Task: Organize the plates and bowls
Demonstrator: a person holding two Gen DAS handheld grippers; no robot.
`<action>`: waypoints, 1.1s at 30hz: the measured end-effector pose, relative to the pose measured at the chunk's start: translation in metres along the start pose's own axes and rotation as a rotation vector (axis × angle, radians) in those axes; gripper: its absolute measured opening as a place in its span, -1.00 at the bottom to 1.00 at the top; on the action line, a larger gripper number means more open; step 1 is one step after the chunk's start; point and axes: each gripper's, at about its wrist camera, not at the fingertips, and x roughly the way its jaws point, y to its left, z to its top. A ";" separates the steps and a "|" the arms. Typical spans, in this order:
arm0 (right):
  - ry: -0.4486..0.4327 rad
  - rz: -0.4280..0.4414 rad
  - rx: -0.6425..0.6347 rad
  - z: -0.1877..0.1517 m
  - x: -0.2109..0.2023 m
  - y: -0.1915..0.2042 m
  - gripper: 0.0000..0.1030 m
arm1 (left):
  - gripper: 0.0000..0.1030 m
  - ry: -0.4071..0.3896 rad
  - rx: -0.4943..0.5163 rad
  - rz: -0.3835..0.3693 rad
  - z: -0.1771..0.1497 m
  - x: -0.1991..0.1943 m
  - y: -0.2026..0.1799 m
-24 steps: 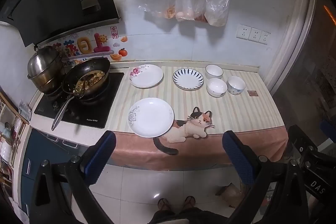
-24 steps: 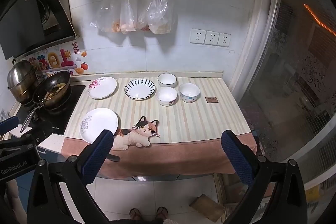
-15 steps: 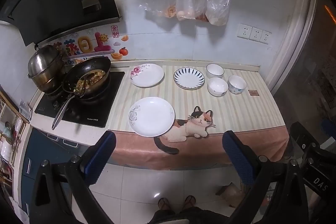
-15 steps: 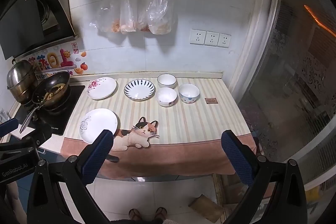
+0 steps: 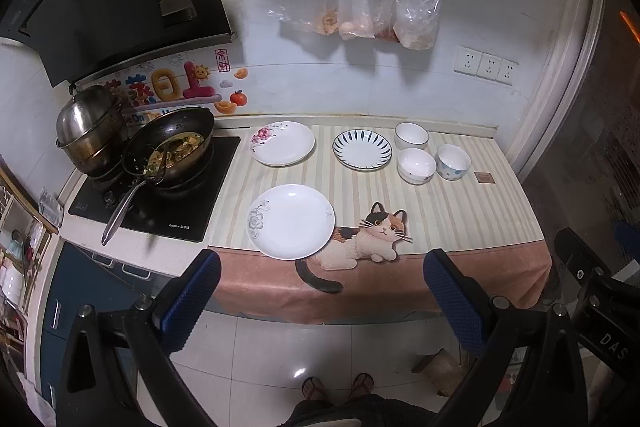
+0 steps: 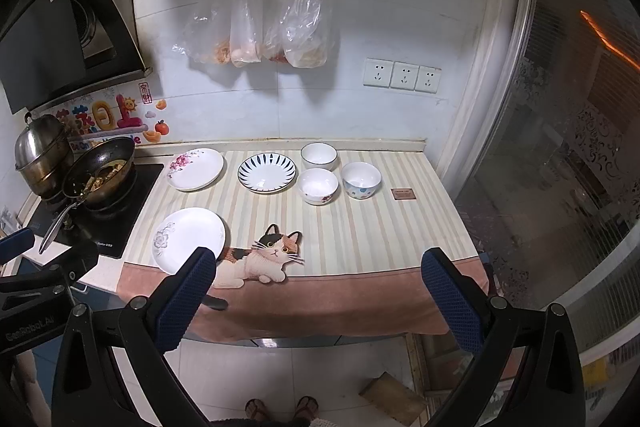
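A: How do your two tools stand at this moment?

B: Your left gripper (image 5: 320, 303) has its blue pads spread as wide as they go, and nothing is between them. Your right gripper (image 6: 318, 301) is the same: fully spread, holding nothing. Both hang in front of the counter edge, over the floor tiles, and both look down at an angle on the striped cloth (image 5: 460, 215). You can see your feet in sandals (image 6: 282, 409) at the bottom of the right view.

A: And where are the plates and bowls?

B: All of them lie on the cloth, apart from each other. The white plate with a grey flower (image 5: 291, 221) is nearest to you, just beside the printed cat (image 5: 372, 239). Behind it, near the wall, is the plate with a pink flower (image 5: 282, 143), and to the right of that one the plate with blue stripes (image 5: 362, 150). Further right you have three bowls close together: the plain white bowl (image 5: 411, 136) at the back, the bowl with a small flower (image 5: 416, 165) in front of it, and the bowl with blue dots (image 5: 453, 161) at the right.

A: What is at the left?

B: The black cooktop (image 5: 176, 211), with a wok (image 5: 170, 151) of food and a steel pot (image 5: 90, 131) behind it.
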 end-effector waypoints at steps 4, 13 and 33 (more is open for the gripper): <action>0.001 0.000 0.001 0.001 0.000 0.001 1.00 | 1.00 -0.001 0.000 0.000 0.000 -0.001 0.003; -0.004 0.003 0.000 0.004 -0.004 0.005 1.00 | 1.00 -0.003 0.000 0.003 0.000 -0.004 0.005; -0.011 0.021 0.000 0.005 -0.012 0.009 1.00 | 1.00 -0.010 -0.003 0.016 -0.005 -0.020 0.007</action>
